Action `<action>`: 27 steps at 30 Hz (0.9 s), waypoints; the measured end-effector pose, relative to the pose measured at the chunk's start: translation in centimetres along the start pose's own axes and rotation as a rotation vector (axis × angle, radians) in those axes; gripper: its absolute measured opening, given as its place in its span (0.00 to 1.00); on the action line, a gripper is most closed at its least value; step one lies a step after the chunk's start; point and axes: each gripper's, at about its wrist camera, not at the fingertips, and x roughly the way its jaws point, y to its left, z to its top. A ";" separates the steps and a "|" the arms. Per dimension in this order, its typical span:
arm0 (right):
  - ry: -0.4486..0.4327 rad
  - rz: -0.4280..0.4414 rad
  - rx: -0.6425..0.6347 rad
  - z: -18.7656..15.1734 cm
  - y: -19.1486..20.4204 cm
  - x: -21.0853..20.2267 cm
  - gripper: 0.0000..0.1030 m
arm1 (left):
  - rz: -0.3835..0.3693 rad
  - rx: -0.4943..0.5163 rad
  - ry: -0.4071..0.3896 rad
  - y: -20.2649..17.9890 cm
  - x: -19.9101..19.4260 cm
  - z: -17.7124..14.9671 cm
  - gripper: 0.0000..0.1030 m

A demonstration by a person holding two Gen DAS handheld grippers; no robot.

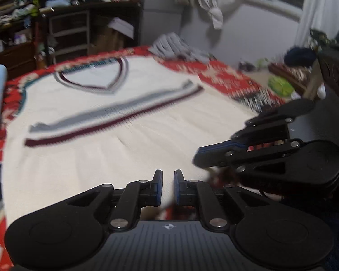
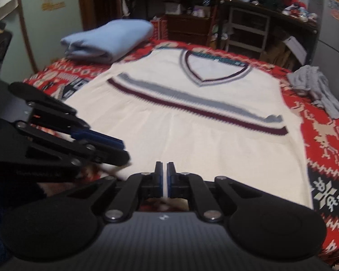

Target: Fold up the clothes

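**Both grippers at the vest's near hem**

A cream V-neck vest (image 2: 192,124) is lying flat on a red patterned blanket (image 2: 323,135), its neck pointing away from the cameras. The right gripper (image 2: 165,178) is sitting at the vest's near hem, its jaws almost closed with only a thin sliver showing between them; whether cloth is pinched there is unclear. The left gripper (image 1: 168,186) is hovering just beside it over the same hem, jaws slightly parted, holding nothing visible. A folded blue garment (image 2: 110,41) is resting beyond the vest's left shoulder, and a crumpled grey garment (image 2: 314,85) is lying off its right side.
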 end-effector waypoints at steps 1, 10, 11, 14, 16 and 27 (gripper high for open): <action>0.010 0.008 -0.003 -0.4 0.2 0.1 0.03 | 0.000 -0.002 0.002 0.0 0.0 -0.1 0.10; -0.025 -0.029 0.025 0.2 -1.4 -1.2 0.07 | 0.011 0.003 0.013 -0.2 0.0 -0.7 0.10; -0.017 -0.039 0.043 0.2 -1.9 -1.0 0.08 | 0.013 0.005 0.013 -0.2 0.0 -0.7 0.10; 0.006 -0.047 0.096 -0.7 -3.5 -0.7 0.07 | 0.010 -0.004 0.013 -0.1 0.0 -0.7 0.10; 0.006 -0.049 0.101 -1.6 -3.7 -1.5 0.07 | 0.003 -0.019 0.012 0.1 0.0 -0.7 0.10; -0.035 -0.130 0.273 -3.6 -8.7 -3.9 0.10 | -0.020 -0.065 0.011 0.6 -0.1 -0.7 0.10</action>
